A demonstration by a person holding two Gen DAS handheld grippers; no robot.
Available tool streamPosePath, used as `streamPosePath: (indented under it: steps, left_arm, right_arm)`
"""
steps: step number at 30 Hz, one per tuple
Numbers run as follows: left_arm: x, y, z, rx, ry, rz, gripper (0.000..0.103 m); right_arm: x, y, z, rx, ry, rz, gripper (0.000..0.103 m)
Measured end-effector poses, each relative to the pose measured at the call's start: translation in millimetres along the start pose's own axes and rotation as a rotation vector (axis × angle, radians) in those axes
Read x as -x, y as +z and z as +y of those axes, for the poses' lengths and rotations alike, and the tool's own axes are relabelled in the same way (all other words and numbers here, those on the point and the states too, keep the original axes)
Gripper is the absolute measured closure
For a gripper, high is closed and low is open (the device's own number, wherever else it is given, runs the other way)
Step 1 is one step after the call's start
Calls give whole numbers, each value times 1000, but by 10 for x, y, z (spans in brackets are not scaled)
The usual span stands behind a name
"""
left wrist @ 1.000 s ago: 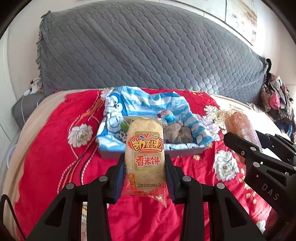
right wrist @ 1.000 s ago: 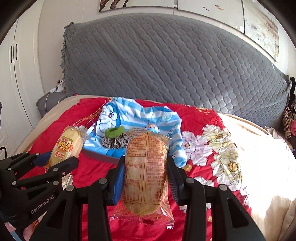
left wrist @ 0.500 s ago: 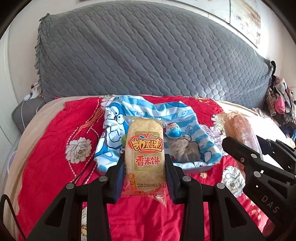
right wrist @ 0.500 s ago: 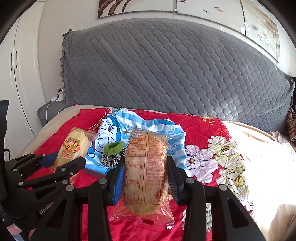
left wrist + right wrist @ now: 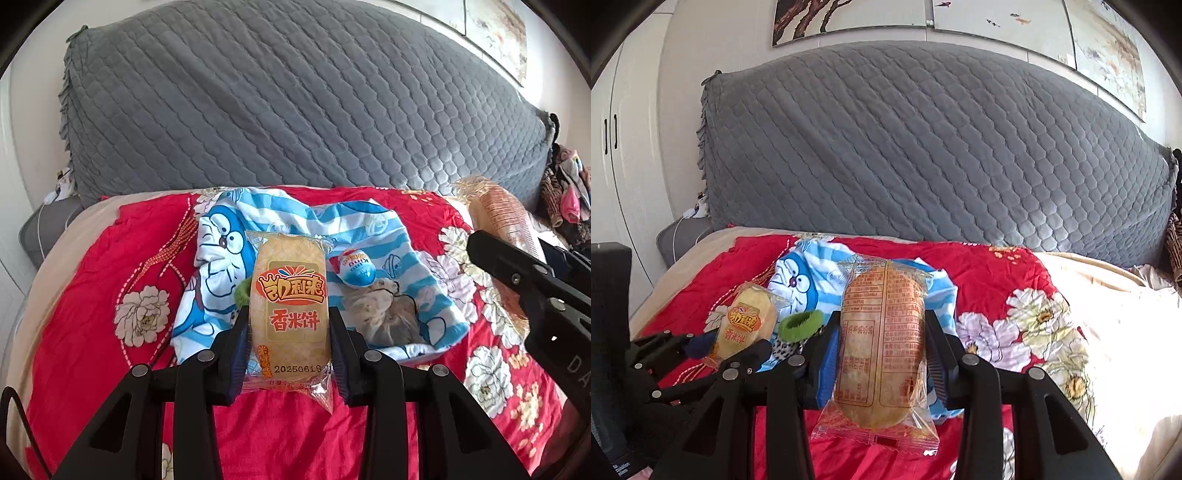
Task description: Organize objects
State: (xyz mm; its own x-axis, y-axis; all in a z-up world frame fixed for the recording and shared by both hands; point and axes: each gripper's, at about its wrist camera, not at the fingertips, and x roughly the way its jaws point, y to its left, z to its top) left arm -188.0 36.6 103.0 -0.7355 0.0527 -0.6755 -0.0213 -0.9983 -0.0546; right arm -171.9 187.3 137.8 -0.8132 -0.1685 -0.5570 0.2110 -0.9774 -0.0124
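Note:
My left gripper (image 5: 290,328) is shut on a rice cracker packet (image 5: 288,310), label side facing the camera, held above the red floral bedspread (image 5: 110,280). My right gripper (image 5: 882,343) is shut on a second rice cracker packet (image 5: 882,347), its printed back facing the camera. Behind them lies a blue striped Doraemon cloth (image 5: 229,243) with a blue and white egg-shaped toy (image 5: 356,267), a grey mesh pouch (image 5: 384,314) and a green hair tie (image 5: 800,325) on it. The left gripper and its packet (image 5: 746,326) show at the left of the right wrist view.
A grey quilted headboard cover (image 5: 295,110) rises behind the bed. A pile of clothes (image 5: 565,199) lies at the far right. A white wardrobe (image 5: 624,166) stands at the left. A cable and grey pillow (image 5: 44,225) sit beside the bed's left edge.
Both grippers have risen and pulled back from the Doraemon cloth, each still holding its packet. The cloth and its items now sit lower and farther in both views.

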Motion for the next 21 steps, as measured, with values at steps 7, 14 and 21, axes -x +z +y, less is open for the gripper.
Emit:
streamPosePath:
  steps: [7,14,21]
  left_arm:
    - [-206,72,-32,-4,15,21,63]
    - [-395,94,-50,-3,28,24,63]
    - [-592,106,-56,-16,45,34,63]
  right_arm:
    - [-162,26,-113,-15,-3,-5,61]
    - [-382,8,-257,-42,-9,7,61]
    - [-635,-46,-318,-59,-3,21,61]
